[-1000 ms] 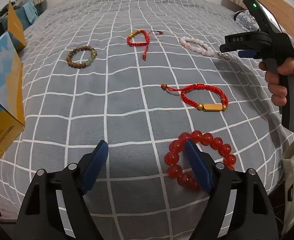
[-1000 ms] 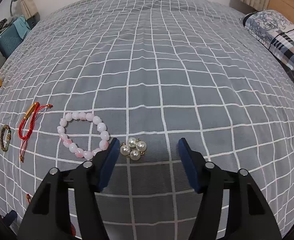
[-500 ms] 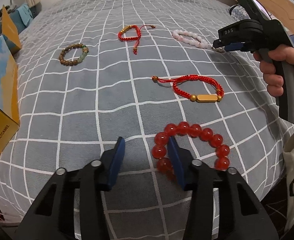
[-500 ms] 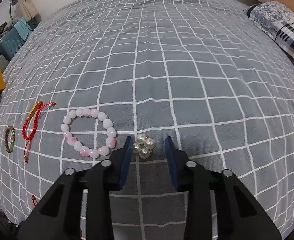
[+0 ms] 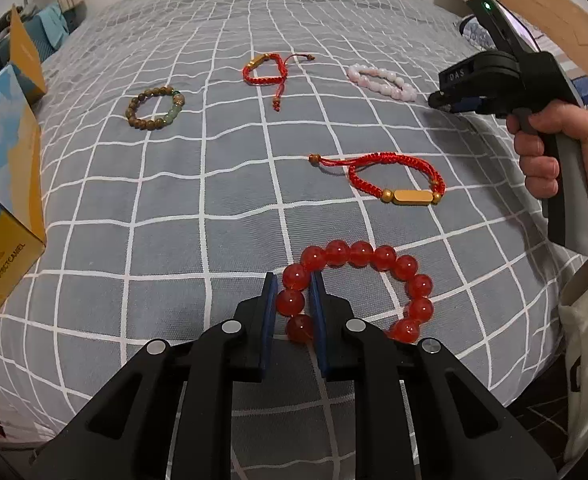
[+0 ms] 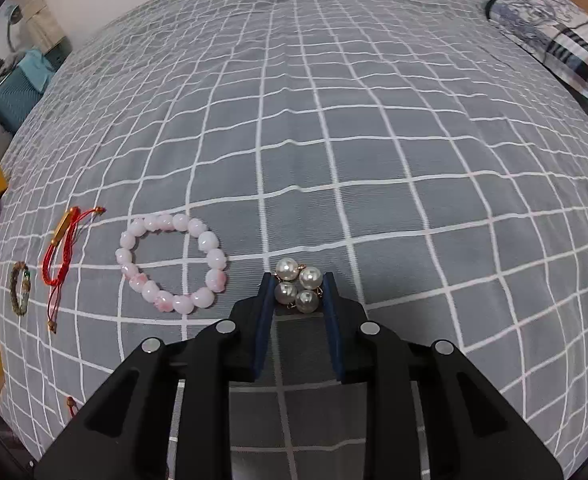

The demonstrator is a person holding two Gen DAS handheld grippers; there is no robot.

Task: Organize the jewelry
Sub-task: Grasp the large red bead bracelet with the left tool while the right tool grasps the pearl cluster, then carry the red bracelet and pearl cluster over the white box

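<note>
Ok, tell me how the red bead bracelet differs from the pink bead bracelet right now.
The red bead bracelet has glossy, translucent deep-red beads; the pink bead bracelet has pale, milky pink ones. The left gripper has a red bead pinched between its fingers, whereas the pink one lies free beside the right gripper, which is closed on the pearl cluster. Both are closed loops of round beads resting on the grey checked bedspread.

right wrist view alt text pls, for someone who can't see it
The right gripper is closed around a small cluster of pearl beads on a grey grid-patterned bedspread. To its left lie a pink bead bracelet, then a red cord bracelet.
</note>
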